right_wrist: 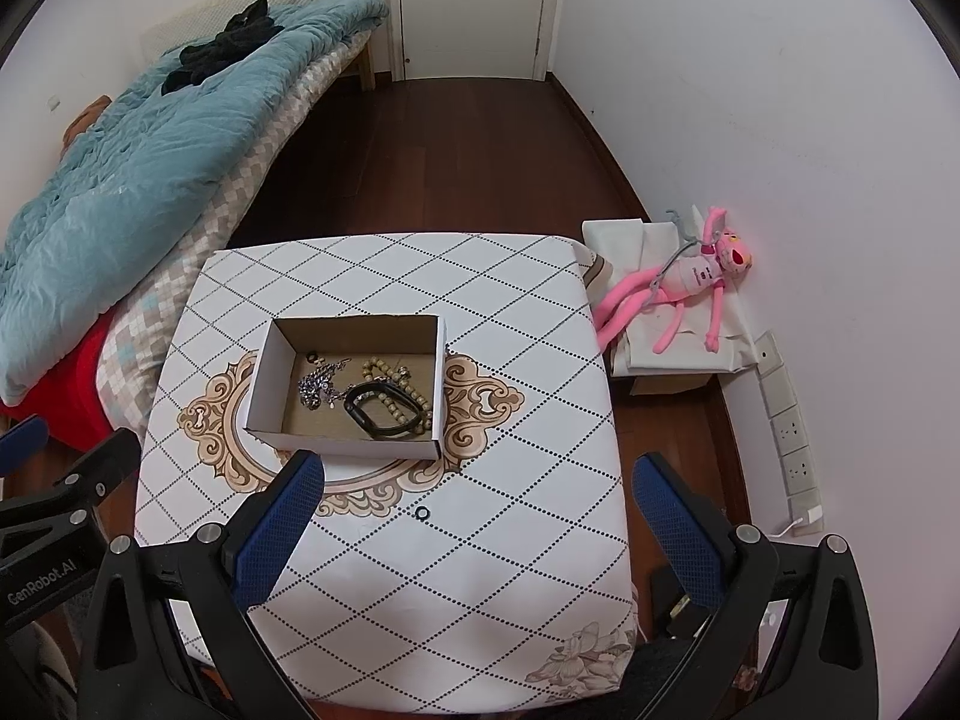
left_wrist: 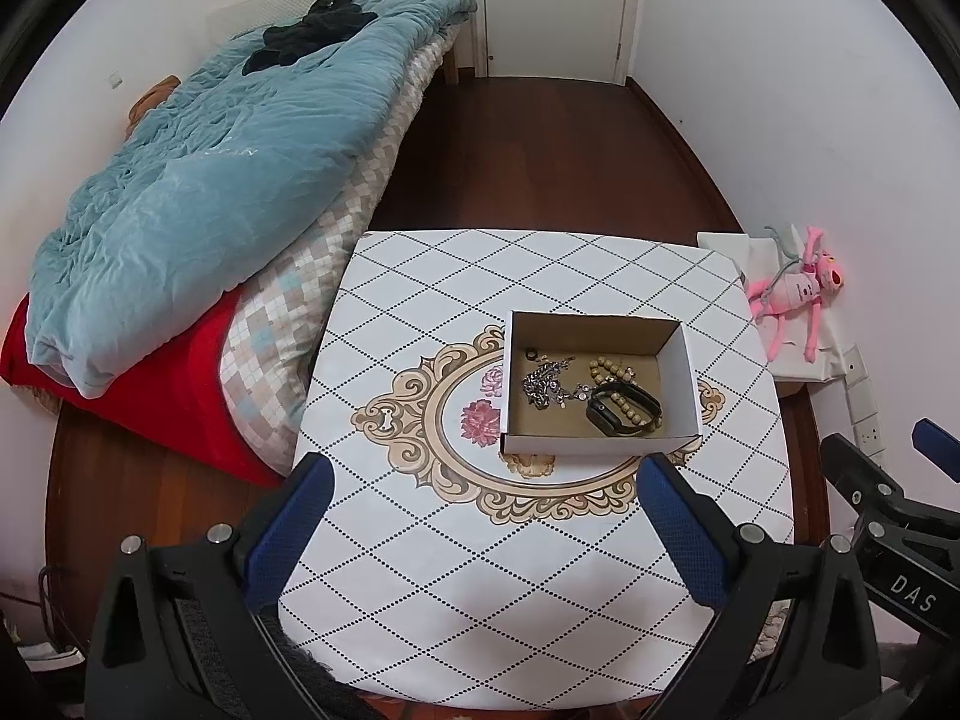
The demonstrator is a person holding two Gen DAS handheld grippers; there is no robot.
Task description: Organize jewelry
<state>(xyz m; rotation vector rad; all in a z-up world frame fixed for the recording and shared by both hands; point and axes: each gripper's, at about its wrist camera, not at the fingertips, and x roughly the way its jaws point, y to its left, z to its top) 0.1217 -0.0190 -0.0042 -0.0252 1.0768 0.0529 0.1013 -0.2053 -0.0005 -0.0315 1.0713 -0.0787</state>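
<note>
I hold both grippers, left gripper (left_wrist: 480, 516) and right gripper (right_wrist: 474, 516), back with jaws released and empty. Most jewelry sits in the box (right_wrist: 270, 408); one black ring (right_wrist: 422, 513) lies loose on the desk (right_wrist: 540, 360). Next I judge a fine pinch there.

Both views are evenly and softly lit, bright enough to read fine detail, with no visible lamp or window. Shadows are faint: the cardboard box (left_wrist: 602, 384) shades part of its own interior. The white walls (right_wrist: 750, 90) look slightly washed out, with a pinkish tint near the pink plush toy (right_wrist: 678, 288). Fisheye distortion bends the room's lines strongly toward dark, vignetted corners. Focus is sharp throughout.
</note>
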